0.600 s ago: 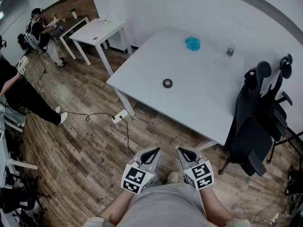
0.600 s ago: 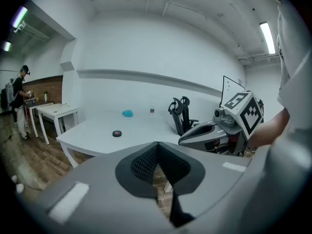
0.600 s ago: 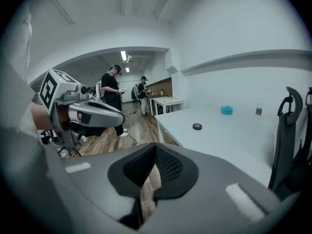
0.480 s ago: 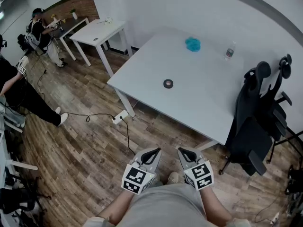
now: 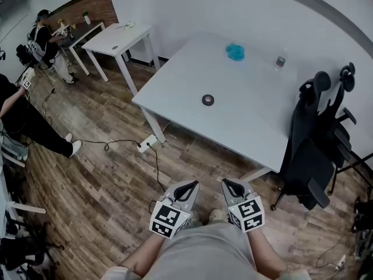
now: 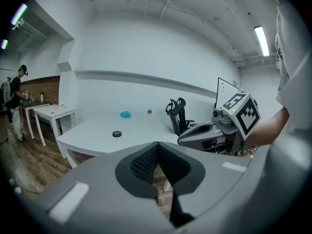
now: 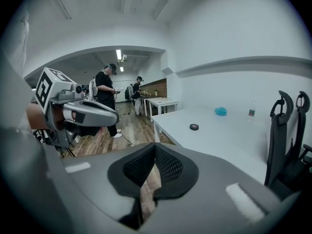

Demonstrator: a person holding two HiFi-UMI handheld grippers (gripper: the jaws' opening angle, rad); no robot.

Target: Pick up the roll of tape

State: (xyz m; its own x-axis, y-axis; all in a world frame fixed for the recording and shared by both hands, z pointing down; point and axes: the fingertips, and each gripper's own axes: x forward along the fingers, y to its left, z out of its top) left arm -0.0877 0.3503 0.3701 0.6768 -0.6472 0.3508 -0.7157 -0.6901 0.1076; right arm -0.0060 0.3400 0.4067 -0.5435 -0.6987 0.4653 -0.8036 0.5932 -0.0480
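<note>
Roll of tape (image 5: 207,100) lies flat on the desk (image 5: 256,121), near its left corner and well apart from us. We hold the left claw (image 5: 187,188) and right claw (image 5: 232,186) low at our waist, both closed and empty; approach likely not begun. One container, a bottle (image 5: 281,60) at the far edge, contents unclear.

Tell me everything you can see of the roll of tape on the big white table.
The roll of tape is a small dark ring with a paler centre hole; it shows too small to tell its material. It lies flat on the white table, near the table's left edge in the head view, apart from the blue thing and the bottle farther back. Only the tabletop touches it.
</note>
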